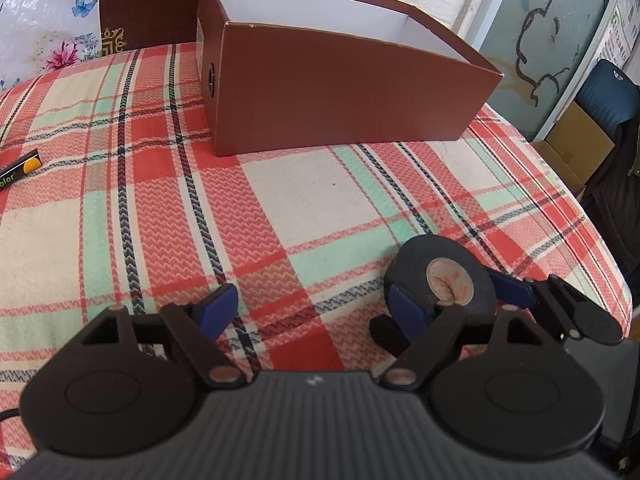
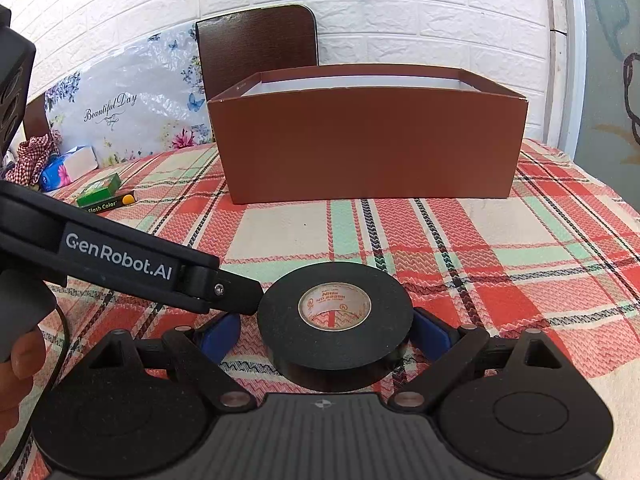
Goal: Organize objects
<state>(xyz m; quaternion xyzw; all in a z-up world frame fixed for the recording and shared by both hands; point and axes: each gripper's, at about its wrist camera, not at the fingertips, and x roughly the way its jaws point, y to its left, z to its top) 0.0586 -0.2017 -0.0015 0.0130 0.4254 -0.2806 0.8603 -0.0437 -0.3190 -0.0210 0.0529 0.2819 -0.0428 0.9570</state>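
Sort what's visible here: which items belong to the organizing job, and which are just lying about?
In play: black tape roll, between the right hand-held gripper fingers; brown box.

Lying about: green packet, tissue pack, floral bag, checked cloth.

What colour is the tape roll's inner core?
The tape roll is black; its core is pale tan cardboard with red print, clearest in the right wrist view.

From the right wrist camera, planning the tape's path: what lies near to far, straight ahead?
Right gripper around the tape → bare tablecloth → brown box → white brick wall.
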